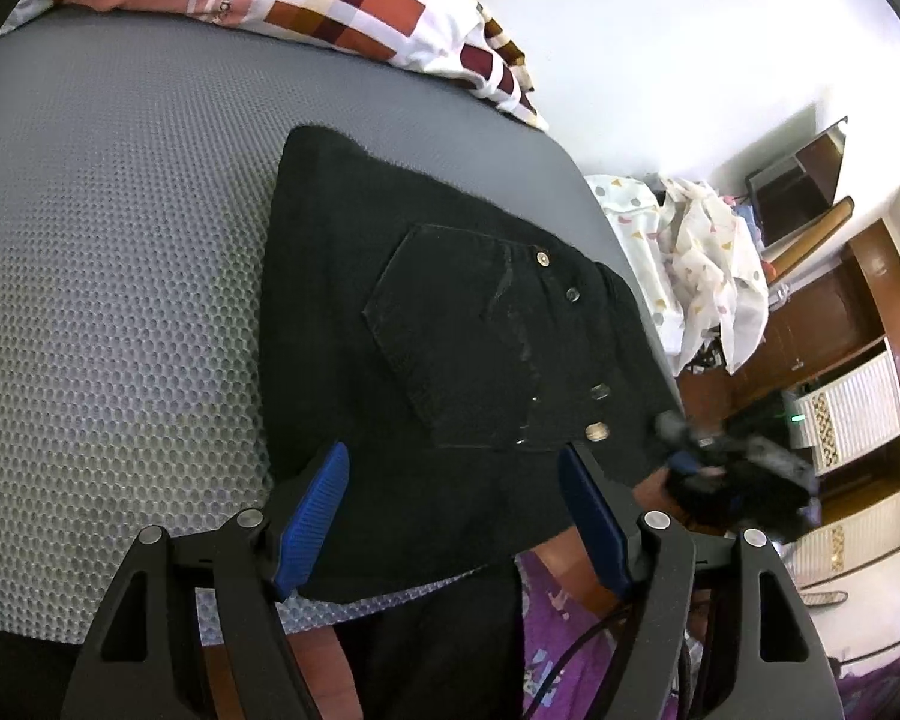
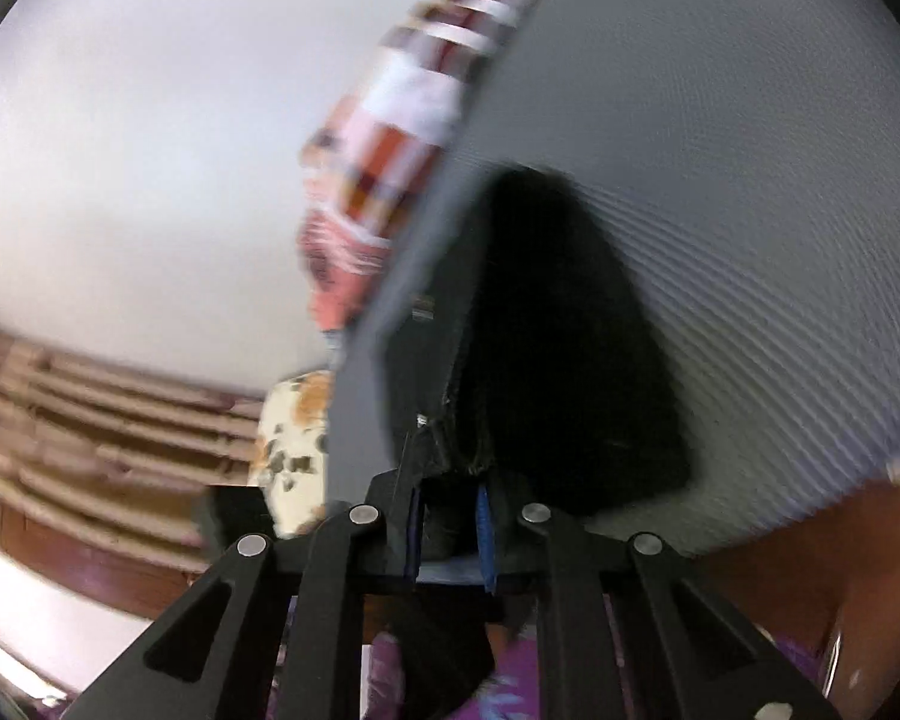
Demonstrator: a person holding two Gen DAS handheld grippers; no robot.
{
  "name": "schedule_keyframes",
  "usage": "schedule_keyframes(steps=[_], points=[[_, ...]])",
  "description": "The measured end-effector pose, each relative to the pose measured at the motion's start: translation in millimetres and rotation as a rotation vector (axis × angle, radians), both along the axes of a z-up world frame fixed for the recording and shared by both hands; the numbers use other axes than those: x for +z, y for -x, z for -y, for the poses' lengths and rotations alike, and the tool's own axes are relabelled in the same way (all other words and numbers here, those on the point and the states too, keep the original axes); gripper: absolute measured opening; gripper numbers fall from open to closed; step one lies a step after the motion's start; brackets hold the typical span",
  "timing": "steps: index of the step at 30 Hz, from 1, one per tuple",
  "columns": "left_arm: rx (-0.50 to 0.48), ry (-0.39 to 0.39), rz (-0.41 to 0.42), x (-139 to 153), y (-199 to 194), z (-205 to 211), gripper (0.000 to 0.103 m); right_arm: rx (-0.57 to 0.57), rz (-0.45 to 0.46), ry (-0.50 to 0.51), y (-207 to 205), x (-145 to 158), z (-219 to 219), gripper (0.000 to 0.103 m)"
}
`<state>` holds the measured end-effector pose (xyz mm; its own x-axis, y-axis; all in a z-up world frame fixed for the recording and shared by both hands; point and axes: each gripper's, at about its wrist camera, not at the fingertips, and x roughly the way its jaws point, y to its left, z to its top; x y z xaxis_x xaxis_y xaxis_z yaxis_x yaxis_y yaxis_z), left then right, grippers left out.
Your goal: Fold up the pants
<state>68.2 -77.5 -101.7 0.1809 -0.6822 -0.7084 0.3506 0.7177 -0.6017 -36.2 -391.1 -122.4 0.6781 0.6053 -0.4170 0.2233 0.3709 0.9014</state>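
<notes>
- The black pants (image 1: 450,324) lie folded into a compact block on the grey honeycomb-textured mattress (image 1: 120,270), near its edge, with a back pocket (image 1: 456,336) and metal buttons facing up.
- The left claw (image 1: 456,516) hovers over the near end of the pants, its blue-padded fingers (image 1: 315,510) spread wide with nothing between them.
- The right claw (image 2: 450,516) is pressed together on a bunched edge of the pants (image 2: 558,348) at their near corner; black fabric fills the narrow gap between its blue pads. This view is blurred, so finer detail of the grip cannot be made out.
- In the left wrist view, the right claw shows as a dark blurred shape just past the near right corner of the pants.
- A checked pillow (image 1: 354,6) in red, orange and white rests at the far end of the mattress, well apart from the pants.
- A white patterned cloth (image 1: 702,258) is heaped beyond the mattress edge, on the far side of the pants from the open grey surface.
- Brown wooden furniture (image 1: 858,324) stands beyond that cloth.
</notes>
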Motion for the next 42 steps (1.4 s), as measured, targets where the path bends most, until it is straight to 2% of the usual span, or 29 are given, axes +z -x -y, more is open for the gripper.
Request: schedule_keyframes(steps=[1,3,6,9,11,15,17,19,22,25,28,29,30,32,35,39,41,42], points=[[-0.006,-0.012,-0.005,-2,0,3,0.073,-0.011,-0.037,-0.04,2,-17,2,0.013],[-0.015,-0.034,-0.006,-5,1,7,0.073,-0.01,-0.056,-0.062,3,-31,3,0.012],[-0.023,-0.048,0.007,-5,0,12,0.073,0.006,-0.044,-0.027,-3,-29,4,0.012],[-0.027,-0.059,0.017,-6,-3,16,0.073,0.007,-0.044,-0.043,-8,-31,4,0.012],[-0.026,-0.059,0.012,-8,-5,18,0.074,0.002,-0.047,-0.073,-11,-34,3,0.011],[-0.04,-0.071,0.02,-10,-7,23,0.075,0.007,-0.037,-0.131,-6,-36,14,0.018],[-0.045,-0.075,0.025,-10,-8,25,0.077,-0.003,-0.029,-0.071,-5,-26,22,0.02],[-0.047,-0.077,0.027,-10,-9,27,0.078,-0.031,-0.01,-0.014,-1,-13,32,0.027],[-0.048,-0.073,0.034,-11,-8,27,0.08,-0.062,0.017,0.077,2,7,41,0.027],[-0.051,-0.077,0.048,-11,-8,29,0.081,-0.041,0.041,0.174,-2,23,35,0.027],[-0.063,-0.093,0.062,-13,-4,30,0.083,0.01,0.013,0.223,-10,14,20,0.025],[-0.068,-0.099,0.065,-14,-3,31,0.084,0.02,-0.009,0.25,-13,8,16,0.023],[-0.069,-0.103,0.071,-15,-3,31,0.084,0.031,-0.03,0.269,-13,1,12,0.017],[-0.072,-0.1,0.077,-16,-2,30,0.084,0.047,-0.062,0.246,-12,-13,12,0.015],[-0.077,-0.1,0.082,-14,-2,29,0.084,0.029,-0.04,0.223,-11,-7,19,0.017],[-0.037,-0.06,0.115,-2,0,18,0.084,0.019,-0.007,0.341,-12,21,23,0.021],[-0.009,-0.07,0.176,8,0,14,0.084,0.022,0.018,0.368,-15,33,23,0.032],[-0.002,-0.086,0.197,11,-1,13,0.084,0.028,0.022,0.388,-18,37,22,0.047]])
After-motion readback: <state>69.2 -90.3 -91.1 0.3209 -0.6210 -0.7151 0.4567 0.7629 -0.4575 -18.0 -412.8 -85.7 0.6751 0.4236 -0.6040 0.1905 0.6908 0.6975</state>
